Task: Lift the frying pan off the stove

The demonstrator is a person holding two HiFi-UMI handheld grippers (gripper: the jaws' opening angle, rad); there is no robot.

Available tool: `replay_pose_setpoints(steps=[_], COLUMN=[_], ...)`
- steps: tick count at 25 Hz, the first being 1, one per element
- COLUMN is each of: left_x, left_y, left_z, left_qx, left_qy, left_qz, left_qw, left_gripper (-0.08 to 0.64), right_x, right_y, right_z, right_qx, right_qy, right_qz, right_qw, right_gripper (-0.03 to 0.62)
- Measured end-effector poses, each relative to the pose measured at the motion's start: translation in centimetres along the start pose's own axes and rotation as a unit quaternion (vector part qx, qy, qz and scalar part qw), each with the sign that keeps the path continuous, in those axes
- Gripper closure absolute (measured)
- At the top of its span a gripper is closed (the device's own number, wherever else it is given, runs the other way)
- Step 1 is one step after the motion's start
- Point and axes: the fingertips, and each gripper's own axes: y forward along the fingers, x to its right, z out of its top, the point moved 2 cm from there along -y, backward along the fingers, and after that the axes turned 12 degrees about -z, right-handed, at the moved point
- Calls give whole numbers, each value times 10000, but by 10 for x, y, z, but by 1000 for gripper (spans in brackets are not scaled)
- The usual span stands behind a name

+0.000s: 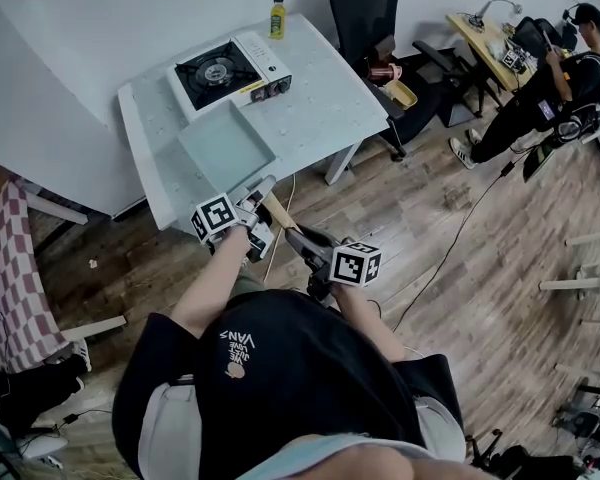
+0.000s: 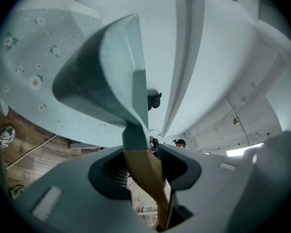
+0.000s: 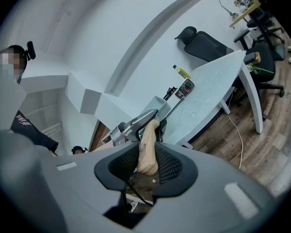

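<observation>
The left gripper (image 2: 144,168) and right gripper (image 3: 146,160) are both clamping the frying pan's (image 1: 225,146) wooden handle (image 1: 277,211), holding it by the table's (image 1: 320,98) near edge, well apart from the stove (image 1: 220,71) at the far-left corner; the lift is looking done, calling next for a level, steady hold.

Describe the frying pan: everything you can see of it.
The frying pan is square, pale teal, with raised walls and nothing inside; a wooden handle joins it by a teal neck. It is off the stove, over the table near its front edge; whether they touch cannot be told. The left hand-held gripper clamps the handle nearer the pan, the right hand-held gripper its end.
</observation>
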Motion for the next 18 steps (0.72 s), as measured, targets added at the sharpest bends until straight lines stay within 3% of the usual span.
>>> replay_pose_setpoints(steps=[18], left_x=[-3], left_y=[-27], left_z=[-38], left_qx=[56], left_qy=[1], left_qz=[187], left_qw=[9998], left_gripper=[417], right_x=[4], right_y=[-26], right_z=[-36], right_qx=[-255], right_qy=[-33], right_qz=[70], right_qw=[9996], right_gripper=[485])
